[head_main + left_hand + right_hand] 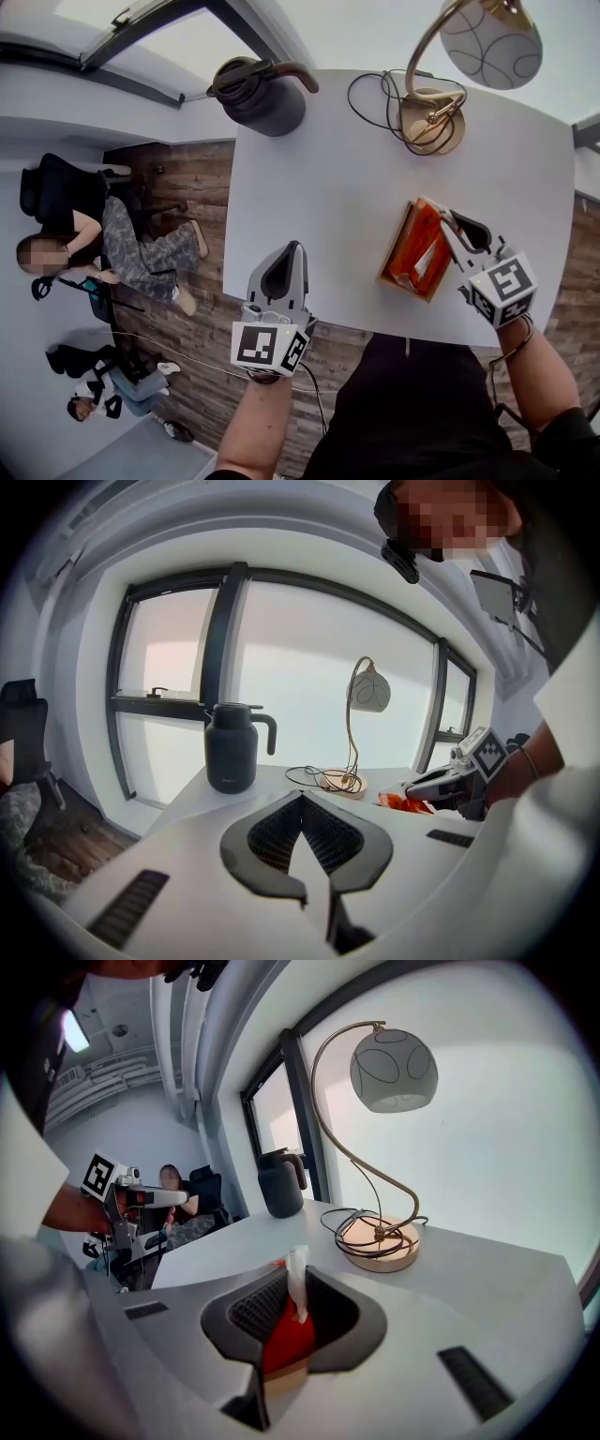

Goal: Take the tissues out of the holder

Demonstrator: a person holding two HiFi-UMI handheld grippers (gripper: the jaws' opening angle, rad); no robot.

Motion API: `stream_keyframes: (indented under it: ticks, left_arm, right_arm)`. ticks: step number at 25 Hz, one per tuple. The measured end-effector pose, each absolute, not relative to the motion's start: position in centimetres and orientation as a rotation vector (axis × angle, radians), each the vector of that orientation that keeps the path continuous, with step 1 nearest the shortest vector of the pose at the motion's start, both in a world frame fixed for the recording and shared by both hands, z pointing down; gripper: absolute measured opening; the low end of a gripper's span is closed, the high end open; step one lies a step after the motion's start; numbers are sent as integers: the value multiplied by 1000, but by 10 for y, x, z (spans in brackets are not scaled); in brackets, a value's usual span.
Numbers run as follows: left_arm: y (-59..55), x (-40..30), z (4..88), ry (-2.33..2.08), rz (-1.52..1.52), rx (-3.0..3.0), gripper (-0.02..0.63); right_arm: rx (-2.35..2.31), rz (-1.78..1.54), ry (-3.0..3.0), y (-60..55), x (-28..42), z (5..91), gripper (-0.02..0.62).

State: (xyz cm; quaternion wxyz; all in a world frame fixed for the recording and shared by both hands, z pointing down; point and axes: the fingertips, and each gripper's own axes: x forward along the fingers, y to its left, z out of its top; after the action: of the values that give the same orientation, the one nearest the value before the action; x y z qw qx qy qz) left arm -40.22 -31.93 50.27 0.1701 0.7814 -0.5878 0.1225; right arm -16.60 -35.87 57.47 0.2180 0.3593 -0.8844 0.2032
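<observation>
we see an orange holder (419,251) with a white tissue (297,1274), a white table (319,206), a dark grey jug (261,96), and a brass lamp (433,120) whose pale shade (489,42) carries thin dark curved lines.

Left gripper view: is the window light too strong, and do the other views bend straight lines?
Left gripper view: the window is blown out white, the jug a dark silhouette, the frame bowed. Head view: even light, table edges curved. Right gripper view: tissue sharp, corners black.
</observation>
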Motion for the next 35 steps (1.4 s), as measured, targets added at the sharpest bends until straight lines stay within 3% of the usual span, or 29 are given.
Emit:
stream_keyframes:
  ticks: [10, 35]
  left_arm:
    - [-315, -405, 491, -1690, 318, 2240, 5]
    - [-291, -416, 414, -1781, 192, 2348, 5]
  right_arm:
    - [1024, 505, -2465, -358, -165, 557, 28]
    - [1106, 322, -2543, -348, -161, 473, 23]
